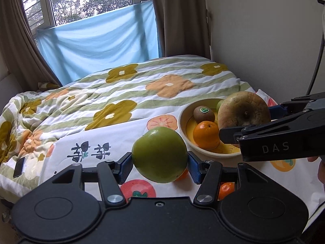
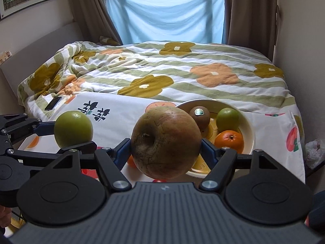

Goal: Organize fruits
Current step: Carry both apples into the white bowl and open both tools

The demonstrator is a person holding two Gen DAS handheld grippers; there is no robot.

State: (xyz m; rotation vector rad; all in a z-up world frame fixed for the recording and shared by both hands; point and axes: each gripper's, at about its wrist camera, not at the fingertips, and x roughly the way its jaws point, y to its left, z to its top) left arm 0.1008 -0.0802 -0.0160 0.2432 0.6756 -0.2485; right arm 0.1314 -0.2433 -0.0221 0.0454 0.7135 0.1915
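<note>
Both grippers have fruit pinched in the air over the bed: the left gripper [image 1: 159, 163] squeezes a green apple [image 1: 159, 155], the right gripper [image 2: 165, 149] grips a big brown pear [image 2: 165, 142]. The bowl [image 2: 248, 130] sits just past and right of the pear, already holding a kiwi [image 2: 199, 116], an orange [image 2: 229, 141] and a small green fruit [image 2: 227, 119].

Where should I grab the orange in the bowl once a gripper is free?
Judging from both views, grip the orange across its round middle, coming from above. It lies against the near wall of the bowl, with the kiwi and small green fruit just behind it, so a side approach looks blocked. Its stem end faces up, leaving the flanks free for the jaws.
</note>
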